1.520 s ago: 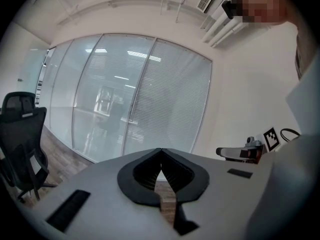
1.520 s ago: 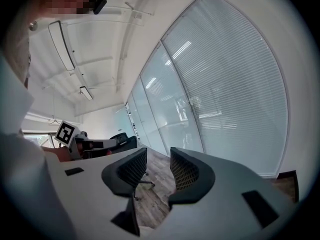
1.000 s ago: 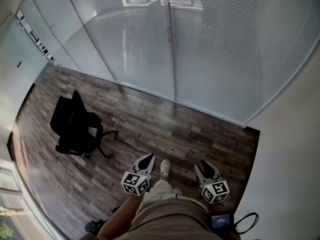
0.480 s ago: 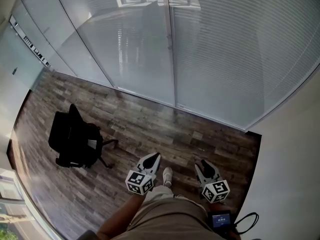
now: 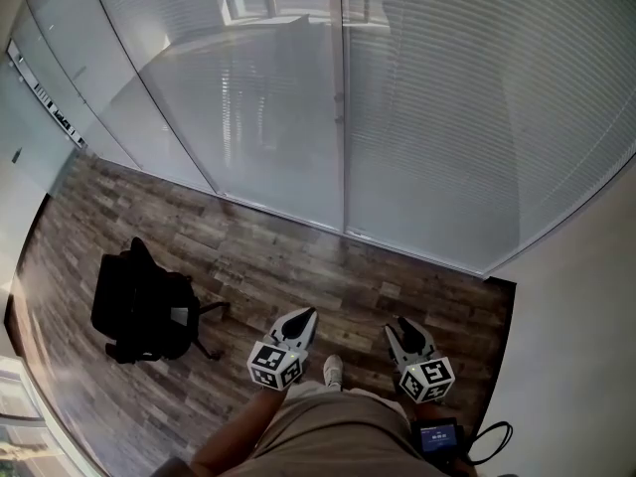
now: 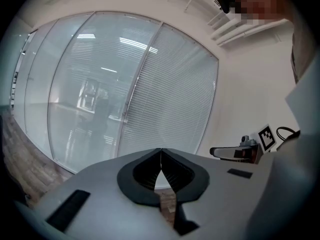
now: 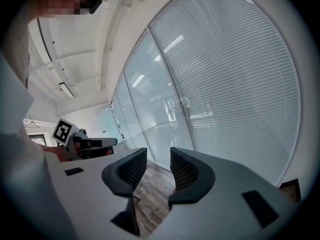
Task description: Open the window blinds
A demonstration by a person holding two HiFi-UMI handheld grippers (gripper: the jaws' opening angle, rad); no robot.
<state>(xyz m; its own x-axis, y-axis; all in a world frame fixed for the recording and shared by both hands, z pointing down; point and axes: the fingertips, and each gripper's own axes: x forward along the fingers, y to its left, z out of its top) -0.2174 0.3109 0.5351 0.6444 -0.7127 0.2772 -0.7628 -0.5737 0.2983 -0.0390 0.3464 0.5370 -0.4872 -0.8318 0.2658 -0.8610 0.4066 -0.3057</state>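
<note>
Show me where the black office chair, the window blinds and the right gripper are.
black office chair (image 5: pixel 139 306): head view, middle of its dark bulk.
window blinds (image 5: pixel 447 117): head view, slats of the right-hand pane.
right gripper (image 7: pixel 158 154): right gripper view, midway between its parted fingers' tips.

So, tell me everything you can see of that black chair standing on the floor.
The black office chair shows at the left of the head view, seen from above. It is dark all over, with a backrest, a seat and thin spoke legs spreading at its foot. It stands upright on the wood-plank floor, well apart from the window blinds. Nobody sits in it, and only the floor touches it. A small pale patch shows on it; what that is cannot be told.
</note>
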